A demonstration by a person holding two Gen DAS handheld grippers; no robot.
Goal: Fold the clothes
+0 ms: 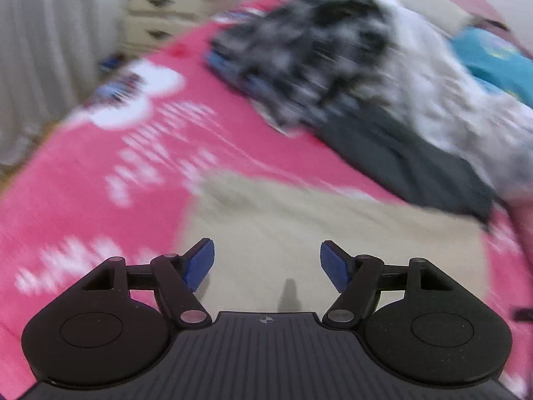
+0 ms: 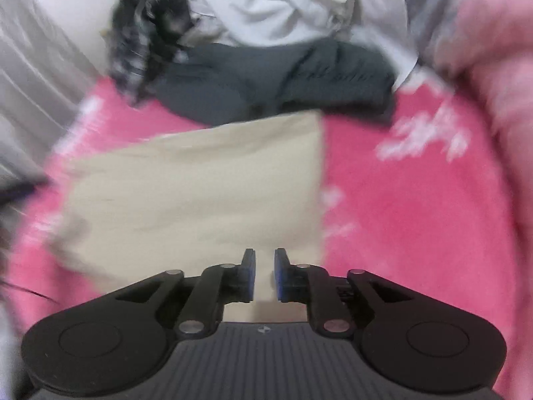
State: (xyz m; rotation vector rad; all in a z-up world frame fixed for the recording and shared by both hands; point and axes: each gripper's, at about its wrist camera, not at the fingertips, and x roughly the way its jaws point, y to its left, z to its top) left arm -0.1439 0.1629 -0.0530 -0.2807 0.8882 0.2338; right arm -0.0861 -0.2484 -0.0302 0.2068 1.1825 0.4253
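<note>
A folded beige garment (image 1: pixel 316 230) lies flat on the pink bedspread (image 1: pixel 100 183); it also shows in the right wrist view (image 2: pixel 200 190). My left gripper (image 1: pixel 266 266) is open and empty above the garment's near part. My right gripper (image 2: pixel 265 275) hovers over the garment's near edge with its jaws a narrow gap apart and nothing between them. Both views are blurred by motion.
A pile of unfolded clothes lies beyond the beige garment: a dark grey piece (image 2: pixel 273 80), a black-and-white patterned one (image 1: pixel 299 56) and a light grey one (image 2: pixel 283 10). A teal item (image 1: pixel 499 63) lies far right. A cream nightstand (image 1: pixel 166 10) stands beyond the bed.
</note>
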